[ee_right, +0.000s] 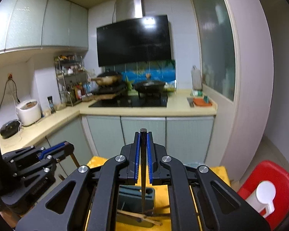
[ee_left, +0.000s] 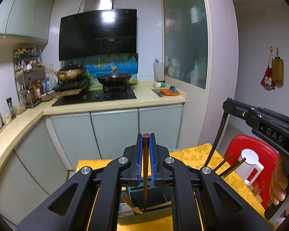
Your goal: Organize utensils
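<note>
My left gripper (ee_left: pixel 146 135) is shut on a brown chopstick (ee_left: pixel 145 165) held upright, its lower end inside a dark teal utensil holder (ee_left: pixel 136 194) on the yellow tablecloth (ee_left: pixel 198 154). My right gripper (ee_right: pixel 143 132) is shut on a black chopstick (ee_right: pixel 143 165), also upright, its lower end at the holder (ee_right: pixel 132 196). Loose wooden chopsticks (ee_right: pixel 138 216) lie at the holder's base. The right gripper also shows at the right of the left wrist view (ee_left: pixel 229 104) holding the black chopstick (ee_left: pixel 217 136). The left gripper shows at the left of the right wrist view (ee_right: pixel 67 146).
A red stool (ee_right: pixel 269 175) with a white utensil (ee_right: pixel 264 194) stands to the right. Kitchen counter (ee_left: pixel 113 104) with stove, woks (ee_left: pixel 114 78) and a spice rack lies ahead. Cabinet doors are below.
</note>
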